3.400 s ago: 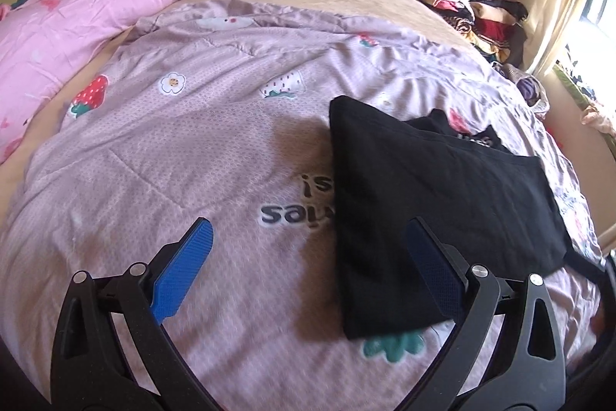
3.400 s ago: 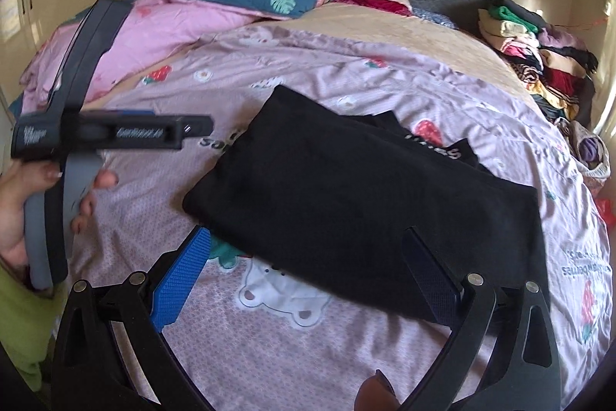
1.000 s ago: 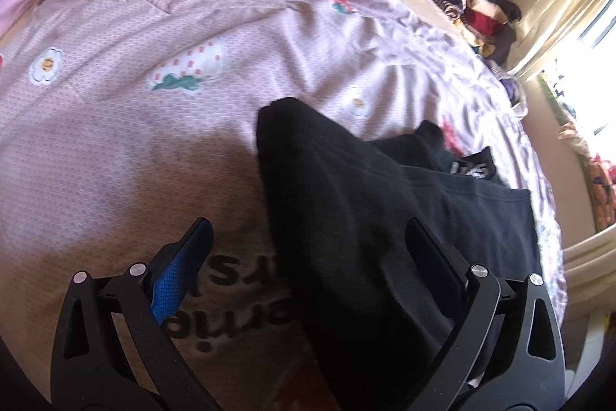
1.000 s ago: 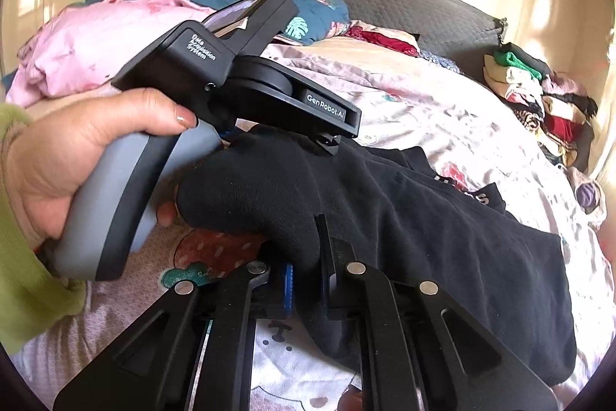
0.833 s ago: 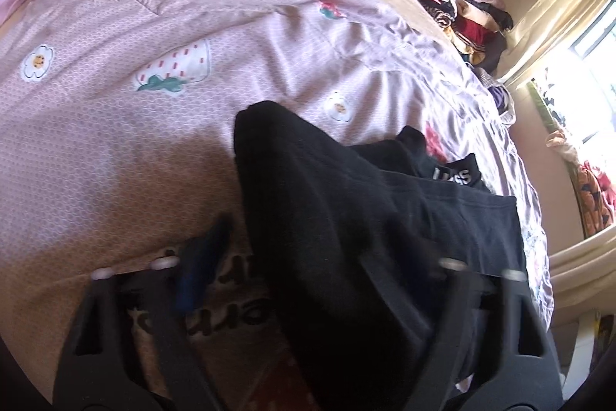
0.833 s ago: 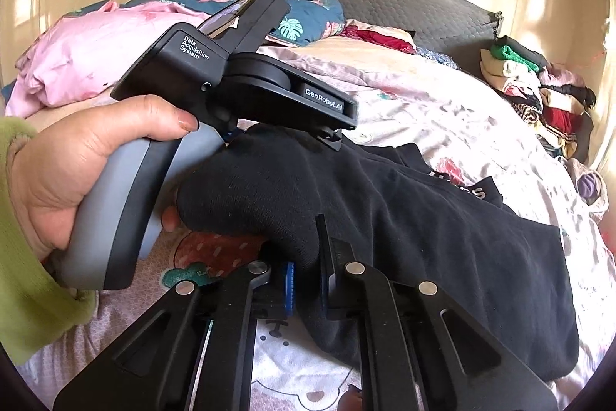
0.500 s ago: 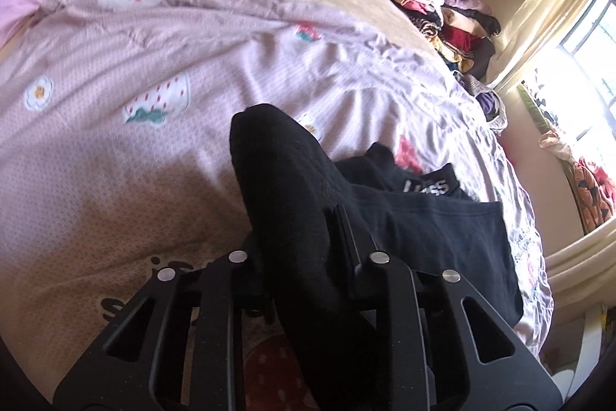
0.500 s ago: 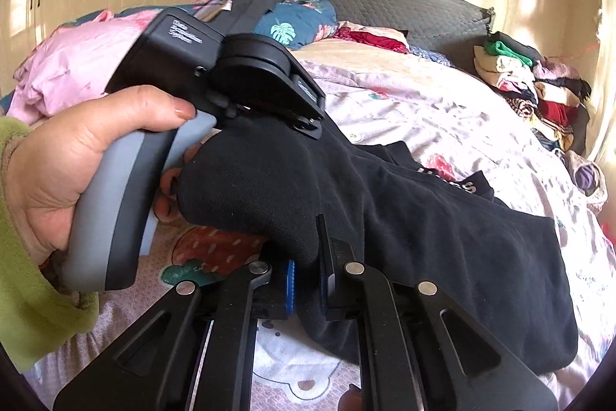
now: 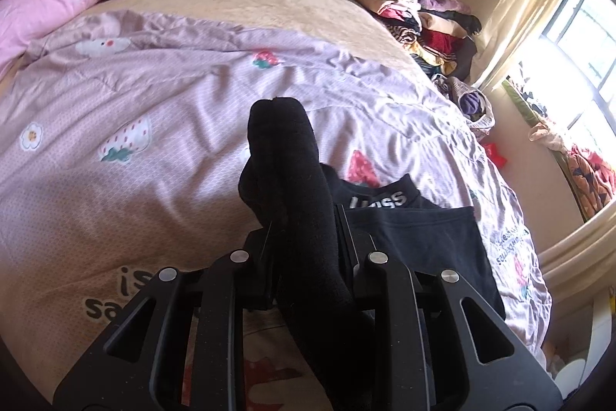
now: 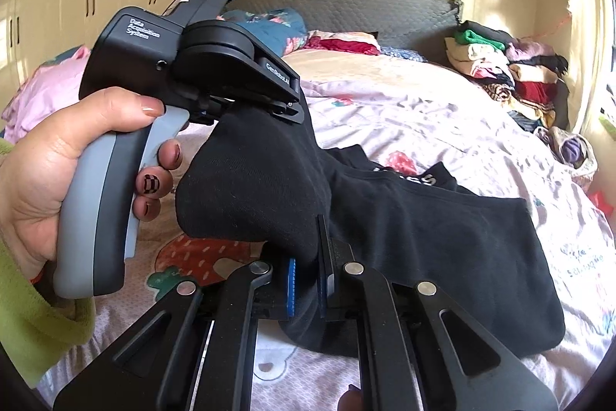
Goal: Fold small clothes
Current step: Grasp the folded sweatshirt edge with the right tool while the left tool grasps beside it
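Between the left gripper (image 9: 304, 237) jaws sits a bunched edge of the black garment (image 10: 442, 237), pinched narrow; right gripper (image 10: 306, 284) likewise clamps the near corner of the same edge, blue pads (image 10: 291, 286) pressing cloth; rest of the garment trails away ahead and to the right onto the lilac quilt (image 9: 154, 110); looks soft, light, limp, sagging between the two grips, not slippery; best held at the edge corners, kept apart and taut so the fold lands flat.
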A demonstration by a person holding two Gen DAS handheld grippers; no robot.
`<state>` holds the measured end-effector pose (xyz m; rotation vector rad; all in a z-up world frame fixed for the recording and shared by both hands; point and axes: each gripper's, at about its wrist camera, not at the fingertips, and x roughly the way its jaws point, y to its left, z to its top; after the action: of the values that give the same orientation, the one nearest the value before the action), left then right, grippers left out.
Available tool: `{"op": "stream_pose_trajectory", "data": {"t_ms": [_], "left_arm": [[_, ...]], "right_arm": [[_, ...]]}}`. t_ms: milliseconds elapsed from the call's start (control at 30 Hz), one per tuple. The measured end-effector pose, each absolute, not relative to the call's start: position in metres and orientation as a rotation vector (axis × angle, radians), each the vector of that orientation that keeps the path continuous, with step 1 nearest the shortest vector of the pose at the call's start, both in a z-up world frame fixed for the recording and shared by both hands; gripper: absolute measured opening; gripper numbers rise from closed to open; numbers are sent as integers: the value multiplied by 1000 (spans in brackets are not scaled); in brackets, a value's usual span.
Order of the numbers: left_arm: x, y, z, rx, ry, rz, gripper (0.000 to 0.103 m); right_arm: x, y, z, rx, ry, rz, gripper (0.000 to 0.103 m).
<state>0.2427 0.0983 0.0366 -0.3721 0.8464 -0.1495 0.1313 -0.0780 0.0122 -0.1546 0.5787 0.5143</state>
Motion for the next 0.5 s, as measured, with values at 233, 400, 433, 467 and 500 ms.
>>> {"op": "stream_pose_trajectory", "data": {"t_ms": [233, 400, 433, 467, 500], "left_arm": [[244, 73, 51, -341, 828, -174, 16], [243, 56, 58, -320, 819, -185, 16], [244, 52, 60, -314, 818, -187, 16], [244, 47, 61, -309, 818, -189, 16], [244, 43, 62, -306, 818, -191, 16]], "right_arm": [[131, -101, 18, -98, 579, 493, 7], [132, -117, 21, -70, 578, 475, 7], [132, -119, 22, -68, 577, 473, 7], [131, -123, 22, -64, 575, 469, 7], [131, -125, 23, -60, 574, 466, 7]]}}
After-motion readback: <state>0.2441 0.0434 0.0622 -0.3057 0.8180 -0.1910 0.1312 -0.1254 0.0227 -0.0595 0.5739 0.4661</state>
